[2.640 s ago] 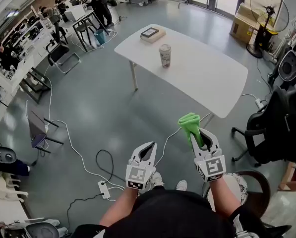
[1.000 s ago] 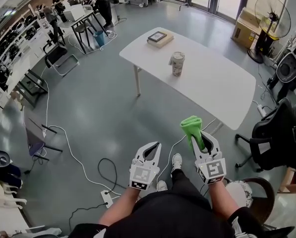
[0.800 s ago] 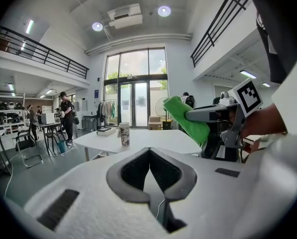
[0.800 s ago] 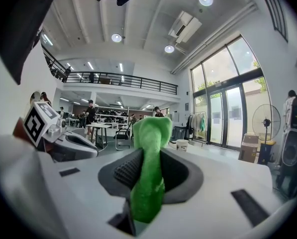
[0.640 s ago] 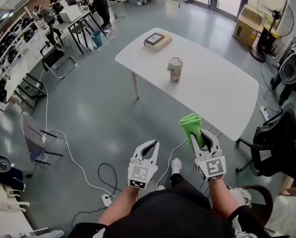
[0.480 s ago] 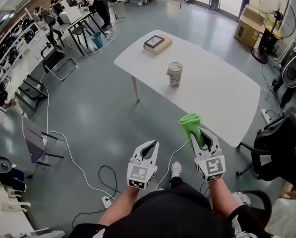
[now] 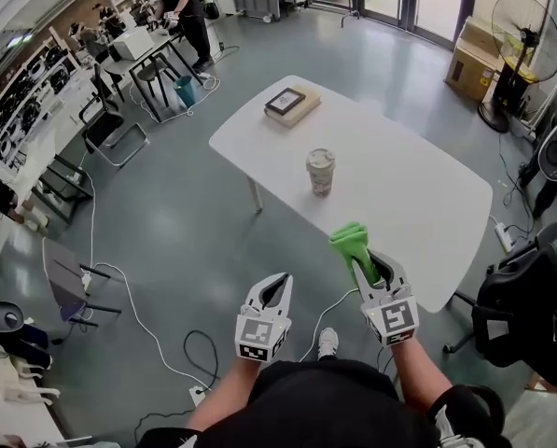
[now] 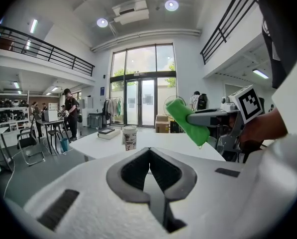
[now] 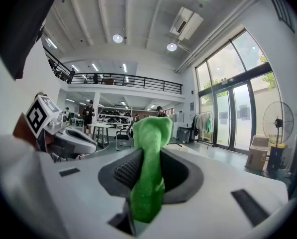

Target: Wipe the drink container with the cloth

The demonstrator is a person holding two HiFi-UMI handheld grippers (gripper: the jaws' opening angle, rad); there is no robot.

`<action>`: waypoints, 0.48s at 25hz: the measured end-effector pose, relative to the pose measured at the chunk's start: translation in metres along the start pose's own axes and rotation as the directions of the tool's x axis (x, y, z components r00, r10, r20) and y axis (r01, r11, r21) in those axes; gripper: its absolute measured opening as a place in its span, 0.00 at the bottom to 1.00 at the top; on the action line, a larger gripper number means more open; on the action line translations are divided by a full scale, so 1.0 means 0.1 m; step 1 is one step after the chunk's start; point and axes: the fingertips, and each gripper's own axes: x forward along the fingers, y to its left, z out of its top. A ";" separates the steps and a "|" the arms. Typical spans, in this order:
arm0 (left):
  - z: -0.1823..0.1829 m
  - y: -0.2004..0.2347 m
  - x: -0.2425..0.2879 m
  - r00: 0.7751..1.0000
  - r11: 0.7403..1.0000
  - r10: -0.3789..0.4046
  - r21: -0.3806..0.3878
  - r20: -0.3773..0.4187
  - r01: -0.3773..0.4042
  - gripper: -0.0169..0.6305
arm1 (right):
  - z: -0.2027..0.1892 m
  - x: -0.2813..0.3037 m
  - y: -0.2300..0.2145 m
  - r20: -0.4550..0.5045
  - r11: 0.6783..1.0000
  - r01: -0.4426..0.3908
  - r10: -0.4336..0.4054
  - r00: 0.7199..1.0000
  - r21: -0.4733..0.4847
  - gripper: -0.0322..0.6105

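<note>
Green cloth (image 7: 351, 243) — in right gripper (image 7: 369, 264)

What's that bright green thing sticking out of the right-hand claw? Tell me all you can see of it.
It is a bright green cloth, soft and fleecy-looking, bunched into a thick folded wad. The right gripper has its jaws shut on its lower part; the rest sticks up past the jaw tips, the top flopping over. It is held in the air by the near edge of the white table, touching only the jaws, well apart from the cup.
</note>
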 end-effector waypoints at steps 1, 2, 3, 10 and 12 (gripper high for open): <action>0.02 0.02 0.05 1.000 1.000 0.006 -0.001 0.001 -0.006 0.05 | 0.00 0.05 -0.03 0.003 1.000 -0.010 0.010 1.000 -0.005 0.21; 0.03 0.03 0.09 1.000 1.000 0.011 -0.001 0.003 -0.011 0.05 | 0.01 0.10 -0.06 0.007 1.000 -0.021 0.021 1.000 -0.010 0.21; 0.04 0.04 0.13 1.000 1.000 0.016 -0.001 0.003 -0.016 0.05 | 0.03 0.14 -0.07 0.011 0.999 -0.031 0.031 0.999 -0.014 0.21; 0.01 0.29 0.28 0.999 0.999 0.043 -0.011 0.001 -0.043 0.05 | 0.03 0.49 -0.17 0.004 0.995 -0.037 0.038 0.999 -0.094 0.21; 0.00 0.39 0.34 0.999 0.999 0.042 -0.019 0.003 -0.042 0.05 | 0.06 0.61 -0.20 -0.006 0.992 -0.042 0.042 0.999 -0.117 0.21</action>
